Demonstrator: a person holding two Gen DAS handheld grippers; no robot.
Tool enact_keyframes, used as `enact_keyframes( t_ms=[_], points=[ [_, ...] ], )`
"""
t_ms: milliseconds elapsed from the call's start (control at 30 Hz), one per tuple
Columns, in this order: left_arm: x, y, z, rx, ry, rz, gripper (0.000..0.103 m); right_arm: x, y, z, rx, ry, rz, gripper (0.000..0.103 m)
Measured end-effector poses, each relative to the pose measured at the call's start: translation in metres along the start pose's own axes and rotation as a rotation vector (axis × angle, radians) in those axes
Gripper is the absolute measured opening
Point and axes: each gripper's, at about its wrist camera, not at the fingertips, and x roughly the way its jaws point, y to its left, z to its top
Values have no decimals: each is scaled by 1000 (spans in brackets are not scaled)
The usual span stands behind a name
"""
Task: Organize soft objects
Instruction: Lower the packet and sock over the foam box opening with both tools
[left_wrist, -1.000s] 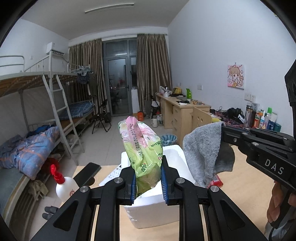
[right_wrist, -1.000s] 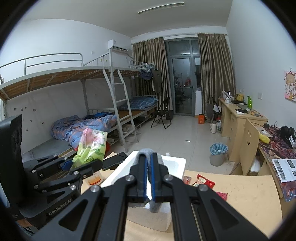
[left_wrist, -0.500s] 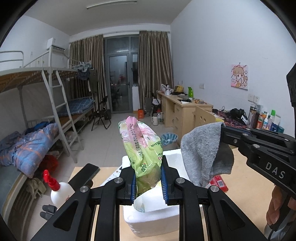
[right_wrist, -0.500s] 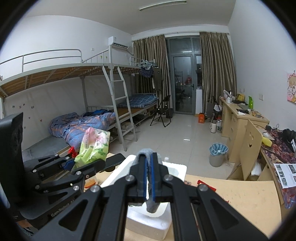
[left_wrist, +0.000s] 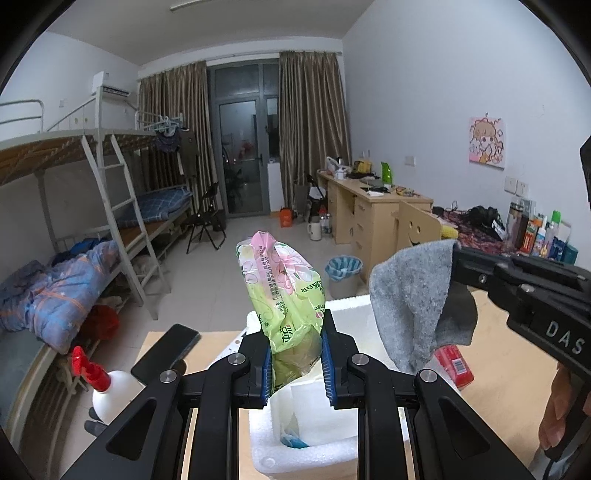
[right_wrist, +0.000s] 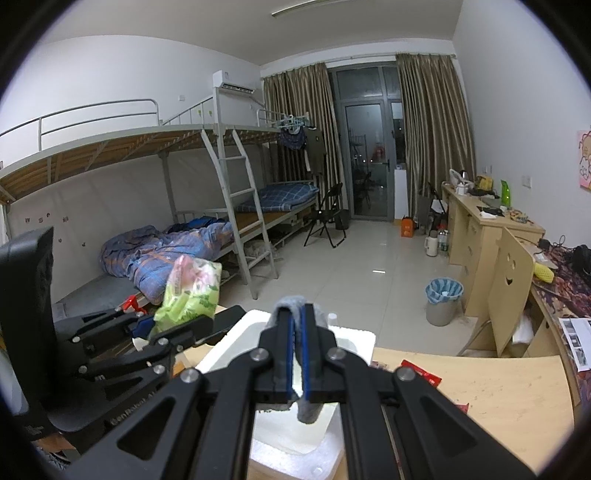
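My left gripper (left_wrist: 294, 354) is shut on a green and pink plastic tissue pack (left_wrist: 282, 291) and holds it upright above the white foam box (left_wrist: 306, 454). My right gripper (right_wrist: 296, 328) is shut on a grey cloth (right_wrist: 308, 408) that hangs over the same box (right_wrist: 354, 338). In the left wrist view the grey cloth (left_wrist: 413, 299) dangles from the right gripper at the right. In the right wrist view the tissue pack (right_wrist: 190, 291) shows at the left. Something blue (left_wrist: 293, 441) lies inside the box.
A wooden table (right_wrist: 498, 398) holds the box. A red packet (left_wrist: 454, 363), a black phone (left_wrist: 164, 352) and a white spray bottle with a red top (left_wrist: 107, 387) lie around it. Bunk beds stand at the left, desks at the right.
Both grippers have moved in over the foam box, which now sits lower and closer under them. Both grips are unchanged.
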Motion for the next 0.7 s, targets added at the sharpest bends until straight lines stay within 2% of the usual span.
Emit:
enact_keyframes(
  t_ms=[400,700],
  points=[
    [13,-4,0,12,23,-11,23,0,-5,4,11,6,-16,6],
    [22,-17,-3,49,33,-80,23,-4,-16,5,37,13,-47,6]
  ],
)
